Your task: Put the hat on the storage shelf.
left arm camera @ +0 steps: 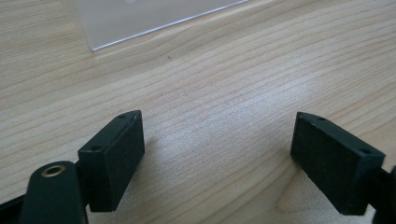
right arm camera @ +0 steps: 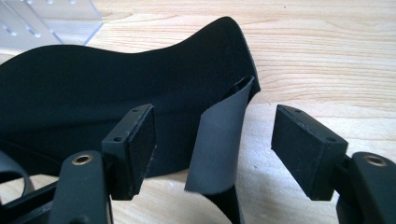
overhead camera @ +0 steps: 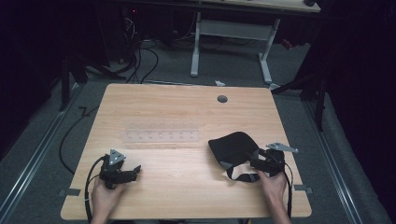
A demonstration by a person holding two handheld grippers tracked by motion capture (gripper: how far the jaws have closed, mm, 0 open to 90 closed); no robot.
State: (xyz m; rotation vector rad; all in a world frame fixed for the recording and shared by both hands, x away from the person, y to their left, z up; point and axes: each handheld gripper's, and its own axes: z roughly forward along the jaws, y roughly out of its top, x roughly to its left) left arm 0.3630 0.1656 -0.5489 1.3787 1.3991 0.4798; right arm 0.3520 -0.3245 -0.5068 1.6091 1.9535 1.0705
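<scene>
across the middle of the high view lies the wooden table [overhead camera: 187,112], with a clear ruler [overhead camera: 161,136] at its centre. right of centre sits a black mask [overhead camera: 232,147], its grey strap [right arm camera: 219,140] standing between the spread jaws of the right gripper [overhead camera: 259,163], untouched. at lower left the left gripper [overhead camera: 132,172], jaws apart and empty, points right, held low by a hand [overhead camera: 106,196].
</scene>
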